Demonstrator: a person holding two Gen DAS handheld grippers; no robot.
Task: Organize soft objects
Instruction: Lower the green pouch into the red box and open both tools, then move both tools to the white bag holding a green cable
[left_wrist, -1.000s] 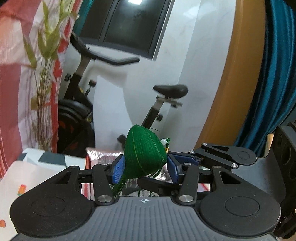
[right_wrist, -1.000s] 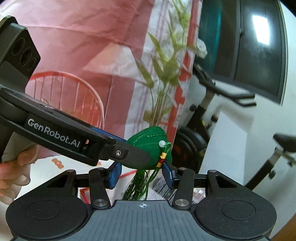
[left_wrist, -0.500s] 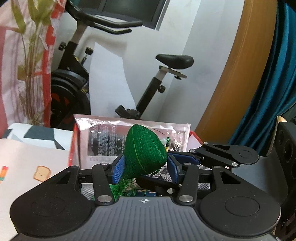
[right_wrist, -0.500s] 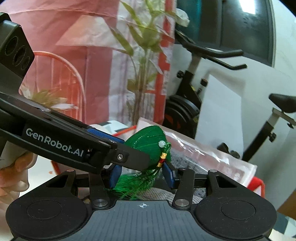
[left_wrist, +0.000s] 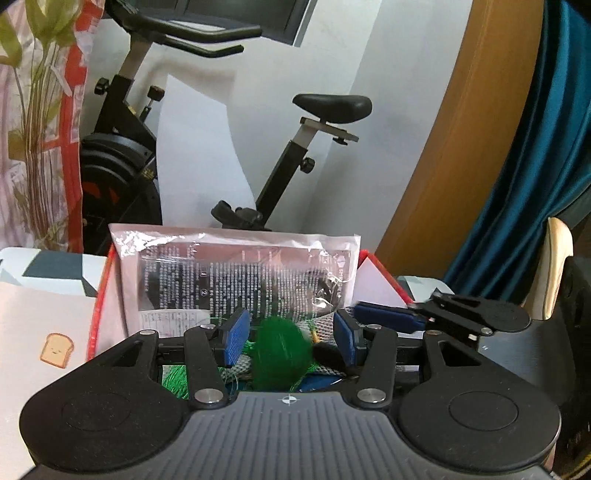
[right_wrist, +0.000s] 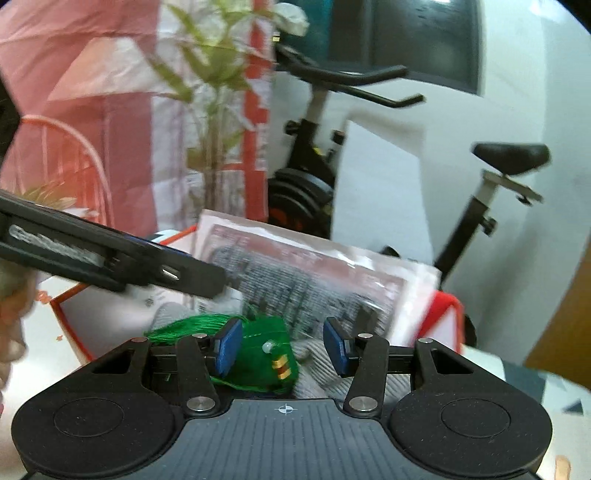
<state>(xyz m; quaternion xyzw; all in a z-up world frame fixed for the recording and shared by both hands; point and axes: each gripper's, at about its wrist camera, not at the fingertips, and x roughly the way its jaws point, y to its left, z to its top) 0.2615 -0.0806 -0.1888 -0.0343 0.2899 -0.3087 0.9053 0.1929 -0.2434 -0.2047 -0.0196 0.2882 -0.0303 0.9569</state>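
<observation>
Red box (left_wrist: 99, 295): green sachet (left_wrist: 282, 354) between gripper (left_wrist: 291, 338) pads.

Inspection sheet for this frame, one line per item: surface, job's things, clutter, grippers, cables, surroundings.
Surface: white cloth with toast print.
Job's things: green thread-wound tasselled ornament lying in red-rimmed box on grey knit fabric.
Clutter: clear printed plastic packet standing in the box.
Grippers: left gripper and right gripper open; ornament between fingers, unpinched.
Cables: nothing seen.
Surroundings: black exercise bike, teal curtain.
</observation>
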